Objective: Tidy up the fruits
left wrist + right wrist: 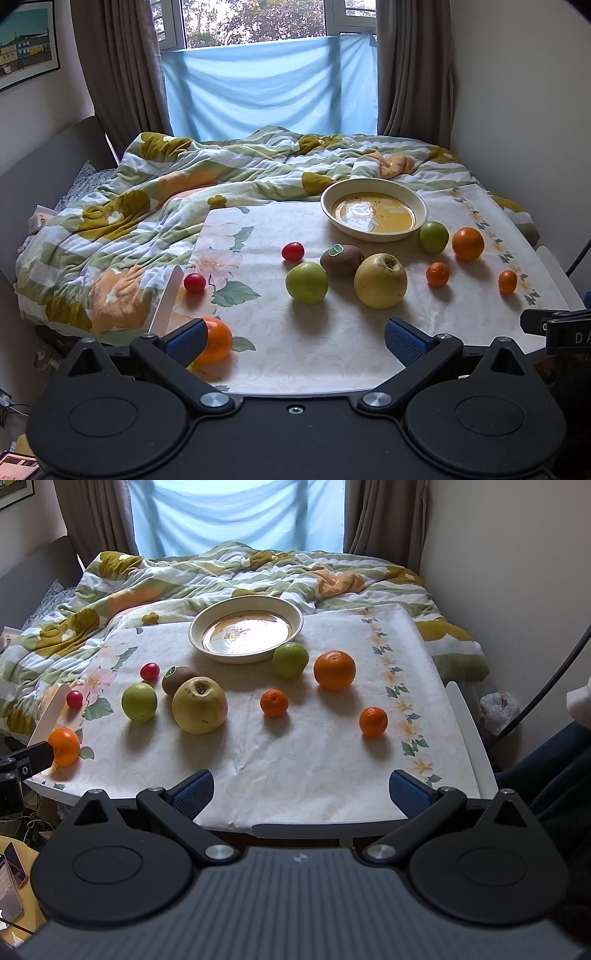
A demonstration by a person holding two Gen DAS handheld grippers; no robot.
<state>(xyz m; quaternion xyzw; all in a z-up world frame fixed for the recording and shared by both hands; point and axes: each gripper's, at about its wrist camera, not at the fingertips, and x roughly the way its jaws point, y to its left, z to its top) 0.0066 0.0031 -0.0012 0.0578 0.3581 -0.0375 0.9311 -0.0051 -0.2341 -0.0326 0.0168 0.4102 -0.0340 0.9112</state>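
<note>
Fruit lies loose on a floral-cloth table. An empty cream bowl stands at the back. Near it are a yellow apple, a kiwi, two green apples, two red tomatoes, a large orange and two small mandarins. Another orange lies beside my left gripper's left finger. My left gripper is open and empty. My right gripper is open and empty at the front edge.
A rumpled flowered quilt covers the bed behind the table. Walls close in on both sides, with curtains and a window at the back. A white chair rail runs along the table's right edge. The other gripper shows at the frame edge.
</note>
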